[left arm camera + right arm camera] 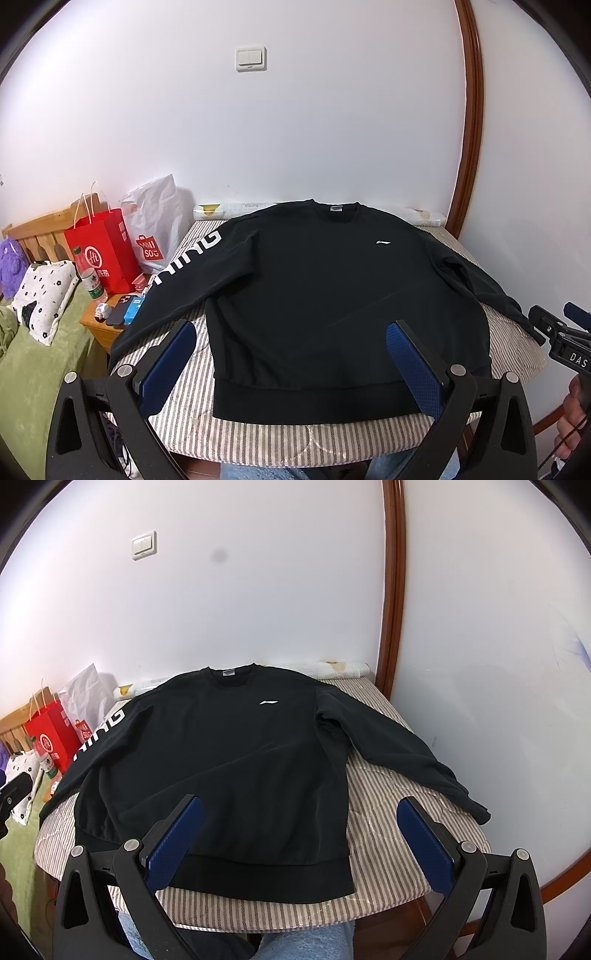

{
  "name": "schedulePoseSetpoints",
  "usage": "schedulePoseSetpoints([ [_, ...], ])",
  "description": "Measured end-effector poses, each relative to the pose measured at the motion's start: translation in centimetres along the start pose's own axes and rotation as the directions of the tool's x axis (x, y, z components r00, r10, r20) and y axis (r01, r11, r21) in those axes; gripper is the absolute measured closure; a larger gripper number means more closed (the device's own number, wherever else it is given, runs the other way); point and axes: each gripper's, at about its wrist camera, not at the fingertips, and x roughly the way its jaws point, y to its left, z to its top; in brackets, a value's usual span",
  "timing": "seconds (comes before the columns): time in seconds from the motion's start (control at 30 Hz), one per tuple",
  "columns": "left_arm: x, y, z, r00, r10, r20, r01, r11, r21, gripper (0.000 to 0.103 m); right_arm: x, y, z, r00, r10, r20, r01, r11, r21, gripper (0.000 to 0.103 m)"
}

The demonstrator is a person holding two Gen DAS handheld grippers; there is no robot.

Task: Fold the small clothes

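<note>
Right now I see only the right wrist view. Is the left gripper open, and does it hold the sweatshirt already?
Observer: The left gripper is open above the near edge of the black sweatshirt and holds nothing.
Operator: What stands beside the lettered sleeve, past the edge of my picture?
Observer: A wooden nightstand stands beside the lettered sleeve. On the nightstand lie a dark phone and a blue box.
</note>
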Motion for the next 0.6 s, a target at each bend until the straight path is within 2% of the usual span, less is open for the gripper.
schedulePoseSetpoints([
  [0.6, -0.16, 0.04, -0.09, 1.000, 0.000, 0.001, 0.000, 1.000, -0.004, 0.000, 0.10, 0.25, -0.36, 1.000, -0.001, -0.003, 0.001, 1.000, -0.006, 0.000],
])
